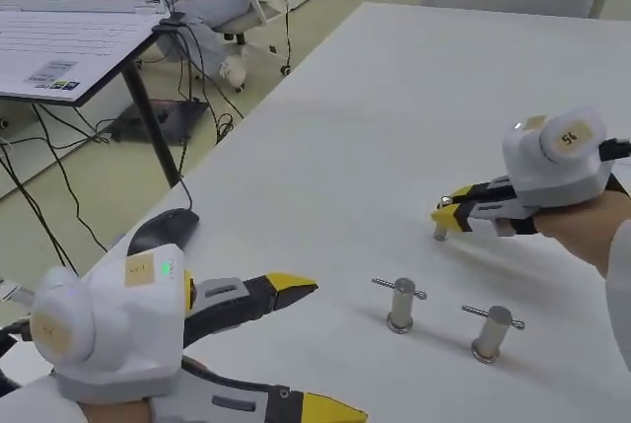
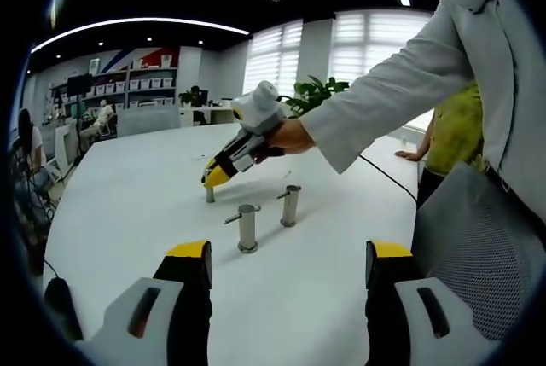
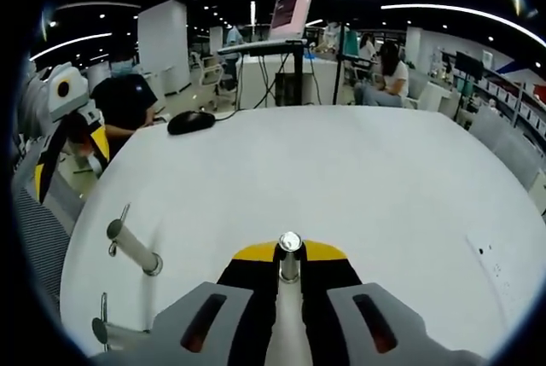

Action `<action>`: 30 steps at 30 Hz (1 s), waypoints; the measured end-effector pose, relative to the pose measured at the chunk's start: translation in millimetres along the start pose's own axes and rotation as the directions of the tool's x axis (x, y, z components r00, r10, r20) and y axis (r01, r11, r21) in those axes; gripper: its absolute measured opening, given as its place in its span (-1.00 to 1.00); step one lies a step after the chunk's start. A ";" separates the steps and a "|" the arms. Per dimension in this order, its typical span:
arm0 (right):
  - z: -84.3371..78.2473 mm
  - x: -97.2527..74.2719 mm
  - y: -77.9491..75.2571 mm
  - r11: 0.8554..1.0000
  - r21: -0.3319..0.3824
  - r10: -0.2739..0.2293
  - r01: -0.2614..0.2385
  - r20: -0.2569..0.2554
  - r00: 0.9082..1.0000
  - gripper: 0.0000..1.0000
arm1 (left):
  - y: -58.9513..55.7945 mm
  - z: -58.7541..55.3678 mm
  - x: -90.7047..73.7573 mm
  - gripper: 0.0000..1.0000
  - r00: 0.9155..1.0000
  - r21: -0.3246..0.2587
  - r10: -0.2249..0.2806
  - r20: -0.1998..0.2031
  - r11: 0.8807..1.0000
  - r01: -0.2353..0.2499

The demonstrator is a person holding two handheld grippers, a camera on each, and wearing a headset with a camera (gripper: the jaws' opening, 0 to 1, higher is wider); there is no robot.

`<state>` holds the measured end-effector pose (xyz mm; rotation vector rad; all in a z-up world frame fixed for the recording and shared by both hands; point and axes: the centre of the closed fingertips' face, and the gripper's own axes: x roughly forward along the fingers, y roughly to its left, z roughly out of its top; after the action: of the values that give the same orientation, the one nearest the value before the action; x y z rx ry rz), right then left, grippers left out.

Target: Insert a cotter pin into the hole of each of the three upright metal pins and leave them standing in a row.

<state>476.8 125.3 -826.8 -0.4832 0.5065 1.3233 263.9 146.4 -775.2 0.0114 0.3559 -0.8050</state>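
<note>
Nearest the head camera, low on the left, the left tool (image 1: 330,349) hovers over the white bench (image 1: 394,98) with its two yellow-tipped jaws spread wide and nothing between them. The left gripper view has the same broad gap, with the three pins seen beyond it. Just past those tips stands the first metal pin (image 1: 400,303), upright on its flanged foot, with a cotter pin (image 1: 416,293) passed crosswise through the hole near its top. Beside it, towards the person's right arm, the second metal pin (image 1: 491,332) stands the same way, and a second cotter pin (image 1: 513,322) sticks out on both sides of it. Farther back, the right tool (image 1: 444,214) reaches in from the right, its jaws closed on the upper part of the third metal pin (image 1: 441,233), whose foot is at the bench surface. In the right gripper view the round pin head shows between the pinched yellow tips. Whether a cotter pin sits in this third one cannot be told. It stands behind the gap between the other two, so the three make a shallow triangle and none touches another. A black mouse (image 1: 163,229) lies at the bench's left edge, and a laptop (image 1: 69,38) stands off to the upper left.
</note>
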 end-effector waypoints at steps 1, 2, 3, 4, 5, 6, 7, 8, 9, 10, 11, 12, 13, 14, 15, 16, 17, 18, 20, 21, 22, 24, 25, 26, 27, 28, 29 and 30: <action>-1.2 -1.1 -0.1 1.000 0.003 0.000 0.000 -0.007 1.000 -0.81 | 0.0 0.4 0.0 0.47 1.000 0.001 0.000 0.001 1.000 0.000; -2.7 -3.5 -0.2 1.000 0.000 0.000 0.000 -0.011 1.000 -0.81 | -0.1 0.7 0.1 0.47 1.000 0.002 0.000 0.000 1.000 0.000; -3.5 -5.5 -0.7 1.000 0.001 -0.002 0.002 -0.013 1.000 -0.81 | -0.3 0.9 0.2 0.47 1.000 0.002 -0.001 0.000 1.000 0.001; -3.9 -8.0 -1.3 1.000 0.005 -0.004 0.004 -0.013 1.000 -0.81 | -0.6 1.2 0.4 0.47 1.000 0.003 -0.002 0.001 1.000 0.002; -3.8 -11.7 -2.3 1.000 0.009 -0.008 0.008 -0.011 1.000 -0.82 | -0.9 1.7 0.6 0.47 1.000 0.004 -0.002 0.001 1.000 0.002; -3.6 -14.5 -2.9 1.000 0.013 -0.010 0.010 -0.009 1.000 -0.82 | -1.2 1.9 0.9 0.47 1.000 0.003 -0.003 0.001 1.000 0.003; -3.5 -19.2 -3.5 1.000 0.020 -0.013 0.014 -0.007 1.000 -0.82 | -1.5 2.6 1.4 0.47 1.000 0.005 -0.004 0.004 1.000 0.004; -3.6 -22.3 -3.8 1.000 0.022 -0.017 0.017 -0.006 1.000 -0.82 | -1.6 2.8 1.6 0.47 1.000 0.005 -0.004 0.004 1.000 0.004; -3.8 -25.9 -3.6 1.000 0.020 -0.019 0.019 -0.005 1.000 -0.82 | -2.0 3.6 2.3 0.47 1.000 0.008 -0.005 0.006 1.000 0.005; -4.1 -30.2 -3.7 1.000 0.020 -0.021 0.021 -0.004 1.000 -0.82 | -2.4 4.2 2.8 0.47 1.000 0.008 -0.007 0.007 1.000 0.006; -4.3 -36.0 -3.6 0.999 0.023 -0.025 0.025 0.001 1.000 -0.82 | -3.0 5.6 3.5 0.47 1.000 0.008 -0.008 0.011 1.000 0.008; -4.8 -40.3 -3.4 0.999 0.024 -0.028 0.028 0.004 1.000 -0.82 | -3.6 6.6 4.1 0.47 1.000 0.010 -0.010 0.014 1.000 0.010; -6.1 -46.0 -3.1 0.999 0.026 -0.033 0.033 0.004 0.999 -0.82 | -4.7 7.7 5.0 0.46 1.000 0.015 -0.013 0.013 1.000 0.013; -7.3 -50.1 -2.6 0.999 0.027 -0.035 0.034 0.004 0.999 -0.82 | -5.3 8.4 5.5 0.46 1.000 0.020 -0.015 0.012 1.000 0.015; -9.5 -55.9 -2.1 0.999 0.027 -0.041 0.040 0.002 0.999 -0.82 | -5.9 9.9 6.1 0.46 1.000 0.023 -0.018 0.014 1.000 0.018; -11.0 -60.1 -1.9 0.999 0.027 -0.046 0.046 0.000 0.999 -0.82 | -6.4 11.0 6.4 0.46 1.000 0.025 -0.020 0.015 0.999 0.019; -12.2 -64.0 -1.3 0.998 0.028 -0.048 0.048 0.001 0.999 -0.82 | -6.9 12.1 6.7 0.46 1.000 0.027 -0.022 0.017 0.999 0.021; -14.0 -70.2 -0.5 0.998 0.031 -0.051 0.051 0.003 0.999 -0.82 | -7.6 13.8 7.2 0.46 1.000 0.031 -0.023 0.019 0.999 0.022; -17.6 -79.5 2.3 0.998 0.031 -0.055 0.055 -0.001 0.998 -0.82 | -9.2 16.5 7.9 0.46 0.999 0.035 -0.027 0.024 0.999 0.026; -19.0 -83.1 3.6 0.998 0.032 -0.057 0.057 -0.002 0.998 -0.82 | -9.9 17.1 8.3 0.46 0.999 0.037 -0.029 0.024 0.999 0.028; -20.4 -86.7 5.0 0.998 0.033 -0.058 0.058 -0.003 0.998 -0.82 | -10.8 17.4 8.8 0.46 0.999 0.039 -0.031 0.024 0.999 0.030; -24.1 -96.1 8.7 0.997 0.034 -0.062 0.062 -0.003 0.998 -0.82 | -13.0 18.0 9.8 0.46 0.999 0.043 -0.035 0.023 0.998 0.034; -26.5 -101.3 11.0 0.997 0.040 -0.064 0.064 -0.004 0.998 -0.82 | -13.8 18.3 10.2 0.46 0.999 0.045 -0.036 0.023 0.998 0.035; -28.4 -104.7 12.8 0.997 0.040 -0.065 0.066 -0.006 0.998 -0.82 | -15.2 18.8 10.9 0.46 0.999 0.046 -0.040 0.022 0.998 0.039; -31.4 -110.0 15.6 0.997 0.041 -0.069 0.069 -0.010 0.998 -0.82 | -16.0 19.4 11.4 0.46 0.999 0.048 -0.042 0.024 0.998 0.040; -33.0 -113.3 17.5 0.997 0.042 -0.070 0.071 -0.011 0.997 -0.82 | -16.8 20.0 11.9 0.46 0.999 0.049 -0.044 0.025 0.998 0.043; -35.3 -118.4 20.9 0.996 0.044 -0.071 0.071 -0.010 0.997 -0.82 | -18.0 21.0 12.8 0.46 0.999 0.049 -0.047 0.027 0.998 0.045; -36.9 -121.4 23.5 0.996 0.048 -0.071 0.072 -0.010 0.997 -0.82 | -18.5 21.3 13.5 0.46 0.998 0.050 -0.049 0.028 0.998 0.048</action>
<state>430.4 12.6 -784.2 -0.4627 0.5226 1.2381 265.9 120.9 -757.2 0.0378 0.3099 -0.8612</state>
